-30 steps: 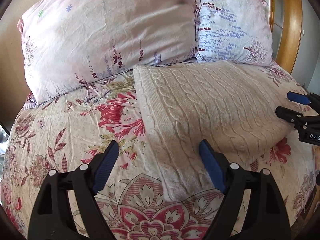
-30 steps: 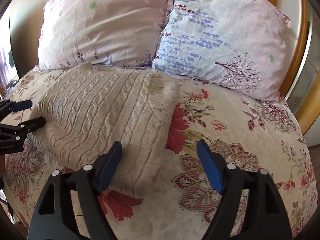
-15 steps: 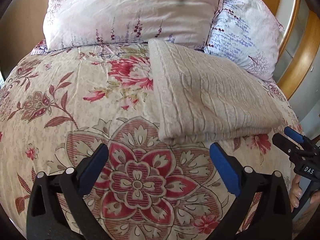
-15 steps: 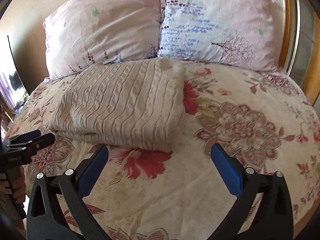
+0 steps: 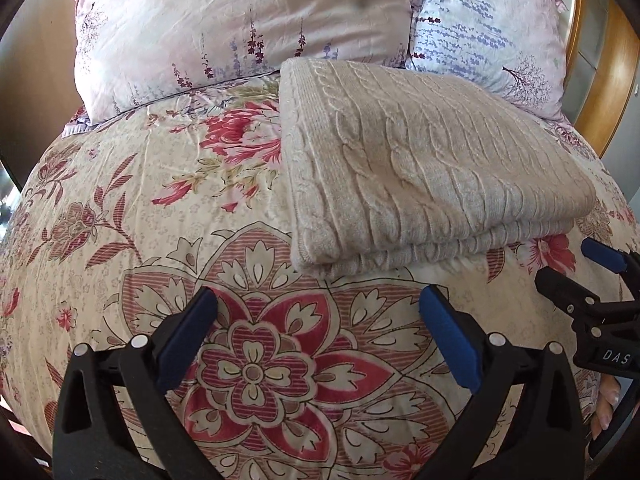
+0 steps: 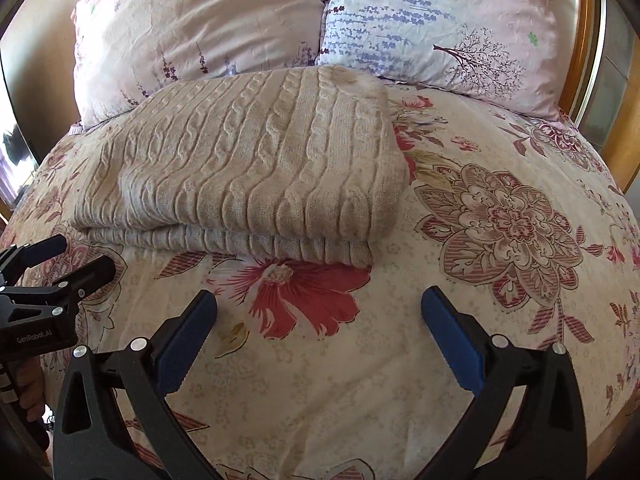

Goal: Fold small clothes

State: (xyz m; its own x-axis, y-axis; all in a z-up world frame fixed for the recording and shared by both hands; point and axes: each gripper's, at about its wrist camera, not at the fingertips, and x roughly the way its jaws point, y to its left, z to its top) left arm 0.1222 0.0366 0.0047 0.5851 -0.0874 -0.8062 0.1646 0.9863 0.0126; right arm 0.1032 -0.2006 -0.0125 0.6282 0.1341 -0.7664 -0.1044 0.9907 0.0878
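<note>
A beige cable-knit sweater [image 5: 420, 168] [image 6: 256, 168] lies folded in a thick rectangle on the floral bedspread [image 5: 168, 240] [image 6: 480, 320], just below the pillows. My left gripper [image 5: 318, 300] hangs open over the bedspread in front of the sweater's near left corner, with nothing between its blue pads. The right gripper [image 6: 319, 300] is open too, a little short of the sweater's near edge, empty. Each gripper shows at the edge of the other's view: the right gripper [image 5: 576, 276] at the right, the left gripper [image 6: 68, 260] at the left.
Two pale floral pillows [image 5: 240, 28] [image 6: 440, 28] lean at the head of the bed, behind the sweater. A wooden headboard [image 5: 600, 92] curves along the right. A person's fingers [image 5: 604, 404] hold the right gripper's handle.
Both grippers have let go of the sweater, opened wide and drawn back toward the near side of the bed. The sweater now lies folded and untouched.
</note>
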